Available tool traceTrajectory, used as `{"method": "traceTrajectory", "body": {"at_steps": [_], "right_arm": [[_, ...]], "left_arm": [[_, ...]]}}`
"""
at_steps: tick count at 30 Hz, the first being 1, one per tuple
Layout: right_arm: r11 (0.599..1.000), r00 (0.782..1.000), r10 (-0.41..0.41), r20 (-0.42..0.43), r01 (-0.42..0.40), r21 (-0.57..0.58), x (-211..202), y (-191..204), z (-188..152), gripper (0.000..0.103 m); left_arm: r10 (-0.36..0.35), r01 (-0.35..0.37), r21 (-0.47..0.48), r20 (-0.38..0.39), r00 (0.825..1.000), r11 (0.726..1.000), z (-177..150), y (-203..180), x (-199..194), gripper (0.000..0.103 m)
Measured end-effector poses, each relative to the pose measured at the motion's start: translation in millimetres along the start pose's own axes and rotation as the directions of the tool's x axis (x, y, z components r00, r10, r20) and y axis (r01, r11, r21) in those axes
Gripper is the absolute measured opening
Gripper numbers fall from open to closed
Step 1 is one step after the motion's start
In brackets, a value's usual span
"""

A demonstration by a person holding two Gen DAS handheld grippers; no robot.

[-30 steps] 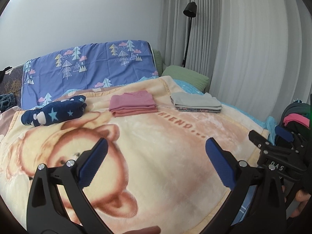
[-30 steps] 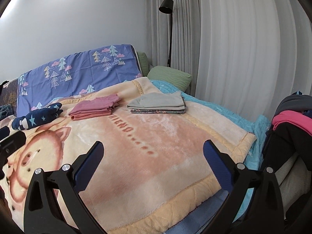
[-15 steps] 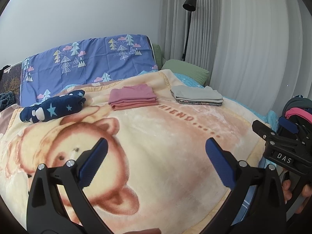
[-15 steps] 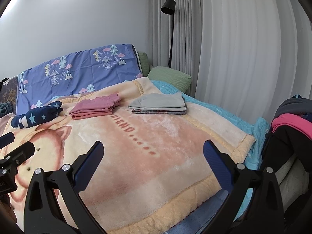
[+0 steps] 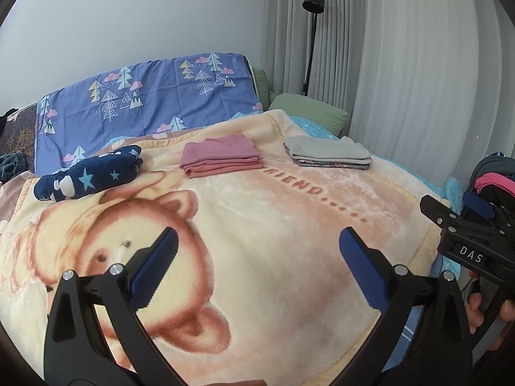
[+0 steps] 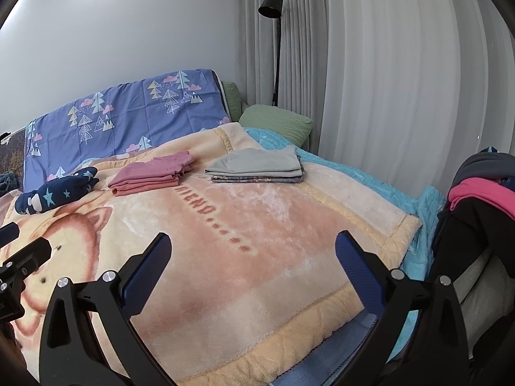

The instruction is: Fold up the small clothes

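Bed blanket [image 5: 264,225] bare near me, kept free as folding space; pink stack [image 5: 222,156], grey stack [image 5: 328,154] parked far; left gripper [image 5: 256,254] and right gripper [image 6: 251,254] spread wide, empty; unfolded clothes pile [image 6: 482,193] right, I reckon next.

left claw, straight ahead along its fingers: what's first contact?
Likely the bear blanket itself: the left claw is open, empty and aimed at bare fleece. The pink stack lies farther back, slightly left. Depth is unclear.
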State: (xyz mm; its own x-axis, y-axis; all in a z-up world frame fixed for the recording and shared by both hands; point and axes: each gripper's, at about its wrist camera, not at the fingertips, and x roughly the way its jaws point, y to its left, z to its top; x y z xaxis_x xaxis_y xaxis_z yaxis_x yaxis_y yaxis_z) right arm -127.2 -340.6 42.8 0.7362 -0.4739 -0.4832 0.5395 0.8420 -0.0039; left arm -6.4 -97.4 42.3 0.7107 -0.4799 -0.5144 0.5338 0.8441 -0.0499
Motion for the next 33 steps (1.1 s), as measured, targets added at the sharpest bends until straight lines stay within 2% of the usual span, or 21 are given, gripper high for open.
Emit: {"method": "traceTrajectory", "body": {"at_steps": [33], "right_arm": [[0.999, 0.999, 0.033, -0.012, -0.033, 0.005, 14, 4, 2, 0.102]], "left_arm": [[0.018, -0.017, 0.021, -0.027, 0.999, 1.0, -3, 0, 8, 0.101]]}}
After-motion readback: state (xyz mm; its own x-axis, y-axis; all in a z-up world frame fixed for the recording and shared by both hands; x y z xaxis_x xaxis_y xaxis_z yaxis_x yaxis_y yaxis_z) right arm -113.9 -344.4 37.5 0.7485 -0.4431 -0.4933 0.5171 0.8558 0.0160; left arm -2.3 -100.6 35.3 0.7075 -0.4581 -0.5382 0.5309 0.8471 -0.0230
